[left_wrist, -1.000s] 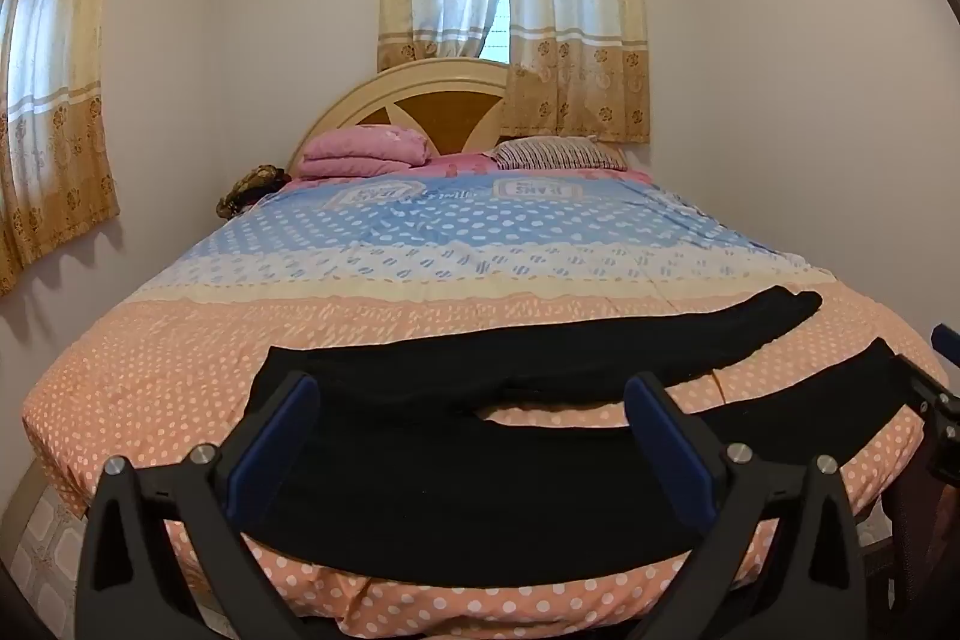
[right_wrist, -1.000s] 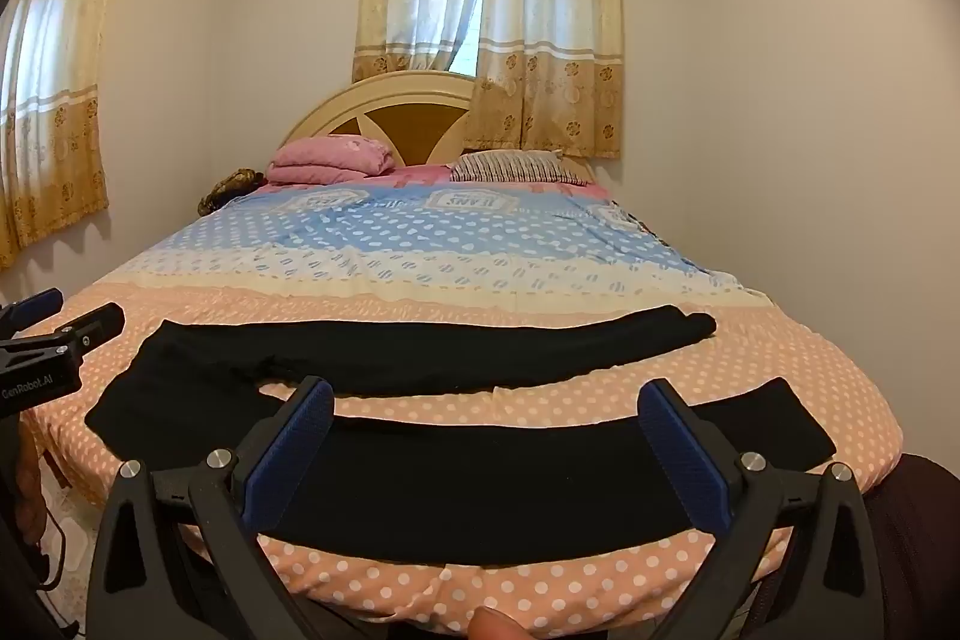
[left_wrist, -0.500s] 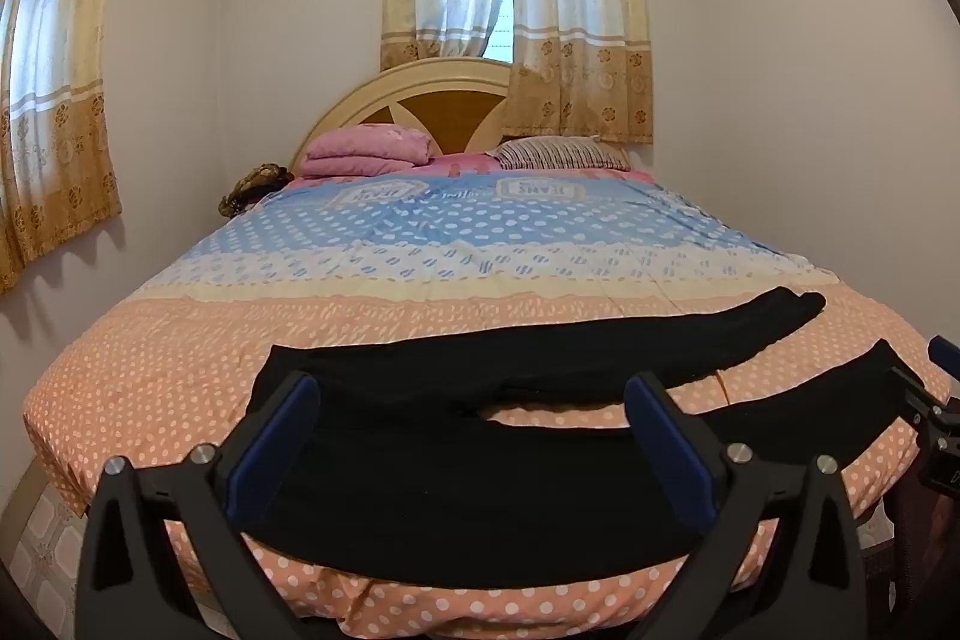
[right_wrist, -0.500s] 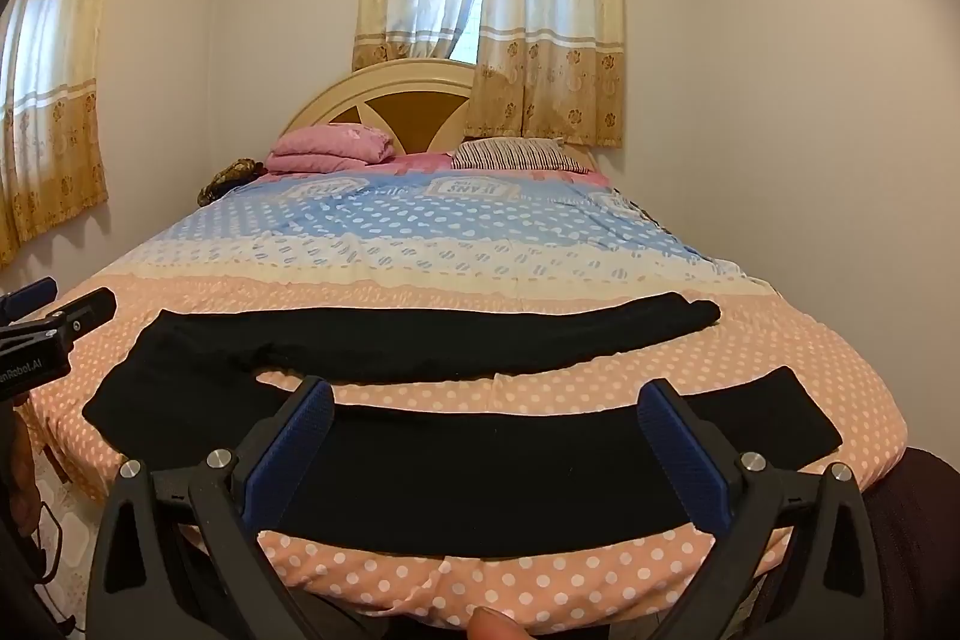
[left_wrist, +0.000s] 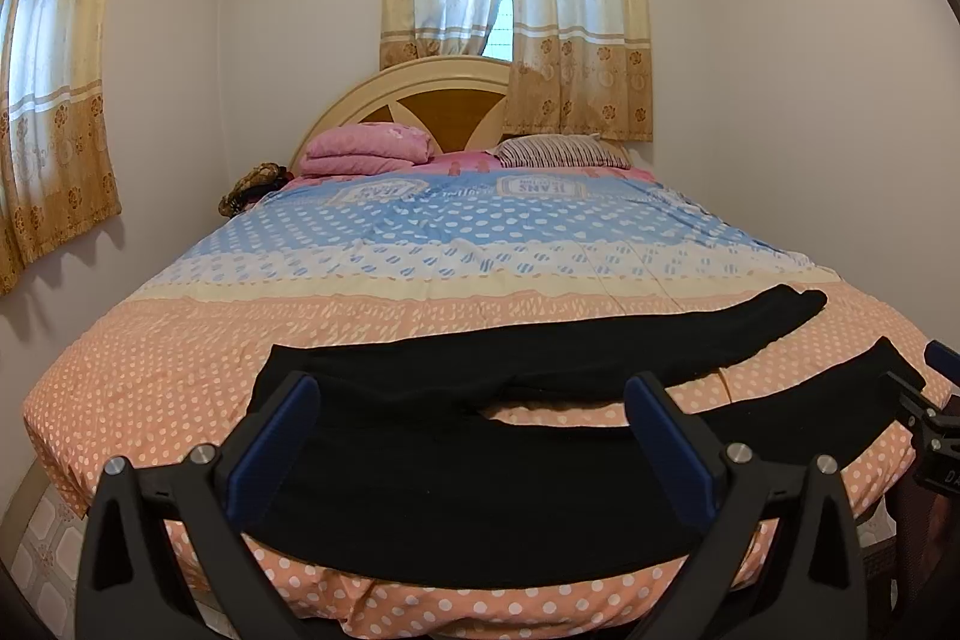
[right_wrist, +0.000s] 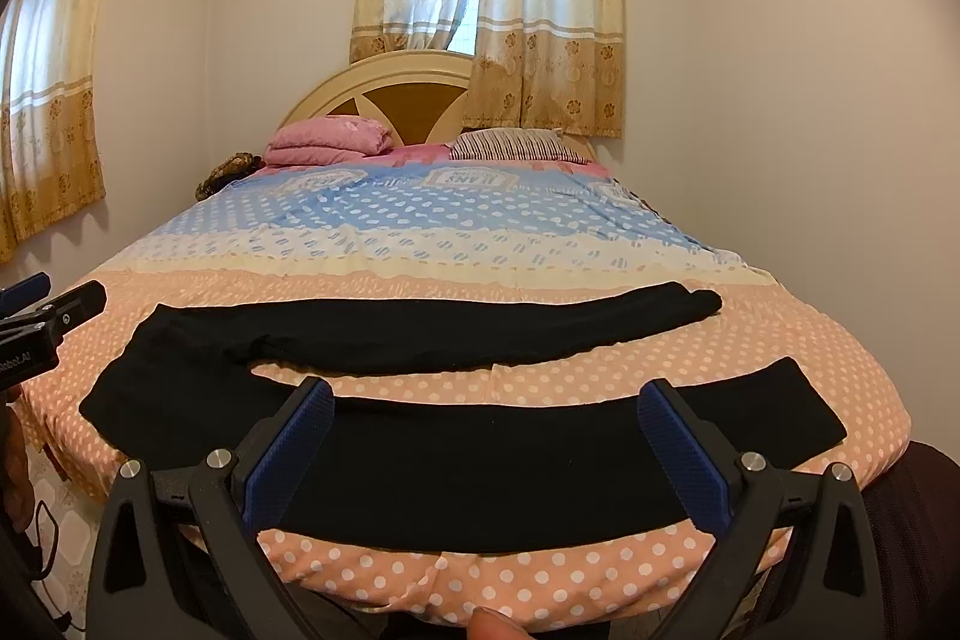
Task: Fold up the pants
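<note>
The black pants (right_wrist: 456, 454) are spread flat across the bed's (right_wrist: 420, 244) foot end, legs toward 3 o'clock. Soft, light, limp cloth is judged; hems and waistband should be pinched. Both the left gripper (left_wrist: 474, 436) and right gripper (right_wrist: 486, 445) are held wide, empty.

Near leg of the black pants (left_wrist: 480, 508) partly hidden behind the left gripper's fingers (left_wrist: 273, 451), right gripper (left_wrist: 936, 418) cut off by the frame edge beside the pants' cuff, brown bundle (left_wrist: 252, 184) left of the pants' bed too small to identify, fingertip (right_wrist: 489, 631) cut off below the pants
</note>
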`<state>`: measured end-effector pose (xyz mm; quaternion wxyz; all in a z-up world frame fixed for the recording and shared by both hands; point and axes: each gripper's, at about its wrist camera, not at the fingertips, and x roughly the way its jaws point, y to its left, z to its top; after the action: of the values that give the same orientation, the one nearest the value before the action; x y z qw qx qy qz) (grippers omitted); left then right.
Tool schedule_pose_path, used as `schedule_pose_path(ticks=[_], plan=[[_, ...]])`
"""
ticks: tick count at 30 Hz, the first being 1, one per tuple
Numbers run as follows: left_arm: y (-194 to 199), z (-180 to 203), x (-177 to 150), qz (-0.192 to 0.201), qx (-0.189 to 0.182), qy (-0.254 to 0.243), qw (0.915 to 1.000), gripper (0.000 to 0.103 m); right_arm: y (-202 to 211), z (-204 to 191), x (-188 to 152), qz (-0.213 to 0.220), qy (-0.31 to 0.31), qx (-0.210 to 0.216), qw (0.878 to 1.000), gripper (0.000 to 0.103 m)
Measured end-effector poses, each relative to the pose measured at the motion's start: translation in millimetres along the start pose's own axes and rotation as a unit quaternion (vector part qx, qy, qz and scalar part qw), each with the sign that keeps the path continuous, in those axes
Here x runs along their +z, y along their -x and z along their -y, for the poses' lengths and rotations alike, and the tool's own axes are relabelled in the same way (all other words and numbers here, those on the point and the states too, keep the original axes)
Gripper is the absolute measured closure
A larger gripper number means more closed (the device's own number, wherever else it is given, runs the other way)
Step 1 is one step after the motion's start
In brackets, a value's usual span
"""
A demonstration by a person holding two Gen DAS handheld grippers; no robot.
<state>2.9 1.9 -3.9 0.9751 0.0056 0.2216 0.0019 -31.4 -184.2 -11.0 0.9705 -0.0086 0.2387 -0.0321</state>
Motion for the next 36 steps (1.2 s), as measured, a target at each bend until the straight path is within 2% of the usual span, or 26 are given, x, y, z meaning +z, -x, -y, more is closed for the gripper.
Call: schedule_pose_path(ticks=[36], plan=[[-1.6, 0.1, -1.8, -0.003, -0.001, -0.001, 1.0, 0.0, -4.8, 1.3, -0.4, -0.01, -0.002, 0.004, 1.0, 0.001]])
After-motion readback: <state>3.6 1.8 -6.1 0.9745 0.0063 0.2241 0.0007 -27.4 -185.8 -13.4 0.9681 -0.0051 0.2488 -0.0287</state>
